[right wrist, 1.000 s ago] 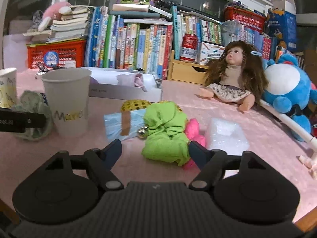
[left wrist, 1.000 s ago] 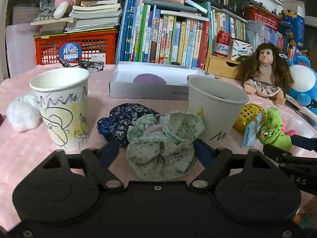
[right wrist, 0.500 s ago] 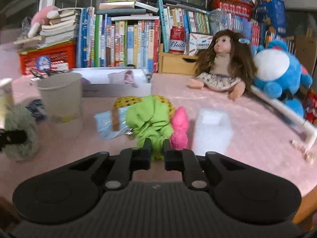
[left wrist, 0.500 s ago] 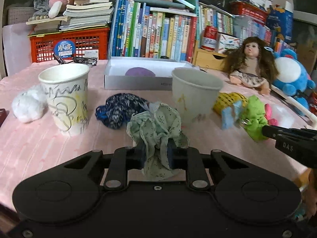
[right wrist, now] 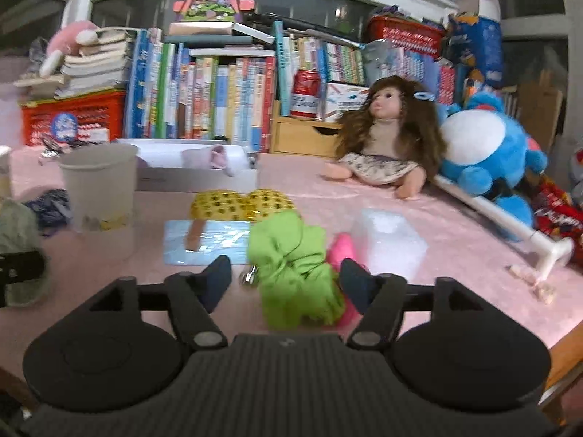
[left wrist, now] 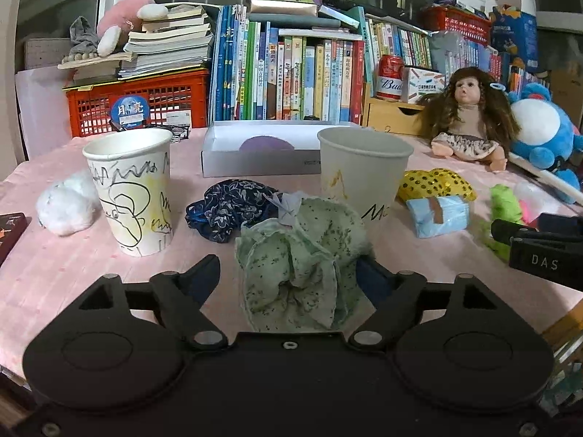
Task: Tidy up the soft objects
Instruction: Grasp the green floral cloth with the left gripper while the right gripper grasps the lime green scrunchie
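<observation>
- Plainly, the sorting has barely begun: most soft things lie loose on the pink tablecloth (left wrist: 54, 273), and neither paper cup shows anything inside from these angles.
- The left gripper (left wrist: 288, 273) has its jaws spread wide, with the pale green floral scrunchie (left wrist: 302, 266) sitting between them on the cloth; no finger visibly presses it.
- A navy floral scrunchie (left wrist: 233, 209) lies at about 11 o'clock from the green one, touching it, between the scribbled paper cup (left wrist: 133, 193) and the plain paper cup (left wrist: 362, 173).
- A white fluffy ball (left wrist: 65, 207) rests at 9 o'clock of the scribbled cup, just beside it.
- The right gripper (right wrist: 286, 280) is likewise open, jaws apart on either side of the lime green cloth bundle (right wrist: 295, 266), which is blurred.
- At that bundle's 3 o'clock, a pink soft piece (right wrist: 342, 251) touches it; a yellow dotted scrunchie (right wrist: 242, 202) and a blue packet (right wrist: 204, 242) lie toward 11 o'clock.
- The white shallow box (left wrist: 262, 158) at the far side holds a purple item; whether that counts as sorted, I cannot tell.
- Judging so, nearly all remains: both scrunchies, the bundle and the ball await placing.
</observation>
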Available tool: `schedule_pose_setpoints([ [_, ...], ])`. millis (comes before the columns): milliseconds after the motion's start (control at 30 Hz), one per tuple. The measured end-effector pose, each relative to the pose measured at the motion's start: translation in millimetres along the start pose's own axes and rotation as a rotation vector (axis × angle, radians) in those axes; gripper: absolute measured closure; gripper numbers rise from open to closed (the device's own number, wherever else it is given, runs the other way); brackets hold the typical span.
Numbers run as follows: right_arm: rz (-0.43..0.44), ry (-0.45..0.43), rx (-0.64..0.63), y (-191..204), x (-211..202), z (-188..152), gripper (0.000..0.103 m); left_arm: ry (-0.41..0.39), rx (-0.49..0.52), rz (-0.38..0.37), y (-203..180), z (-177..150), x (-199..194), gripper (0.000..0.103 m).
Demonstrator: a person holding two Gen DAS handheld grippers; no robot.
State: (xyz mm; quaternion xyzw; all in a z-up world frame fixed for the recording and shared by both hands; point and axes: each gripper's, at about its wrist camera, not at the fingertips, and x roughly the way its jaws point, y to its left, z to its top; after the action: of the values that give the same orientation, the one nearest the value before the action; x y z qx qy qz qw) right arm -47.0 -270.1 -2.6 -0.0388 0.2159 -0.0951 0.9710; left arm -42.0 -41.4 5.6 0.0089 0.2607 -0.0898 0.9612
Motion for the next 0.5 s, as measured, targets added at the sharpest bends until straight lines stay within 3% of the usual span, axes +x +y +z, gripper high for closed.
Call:
schedule_pose_setpoints([
  [133, -0.039, 0.011, -0.021, 0, 10, -2, 0.016, 0.019, -0.002, -0.013, -1, -1, 11, 0.020],
  [500, -0.061, 0.040, -0.001, -11, 29, -4, 0.014, 0.035, -0.030, -0.019, -3, 2, 33, 0.019],
])
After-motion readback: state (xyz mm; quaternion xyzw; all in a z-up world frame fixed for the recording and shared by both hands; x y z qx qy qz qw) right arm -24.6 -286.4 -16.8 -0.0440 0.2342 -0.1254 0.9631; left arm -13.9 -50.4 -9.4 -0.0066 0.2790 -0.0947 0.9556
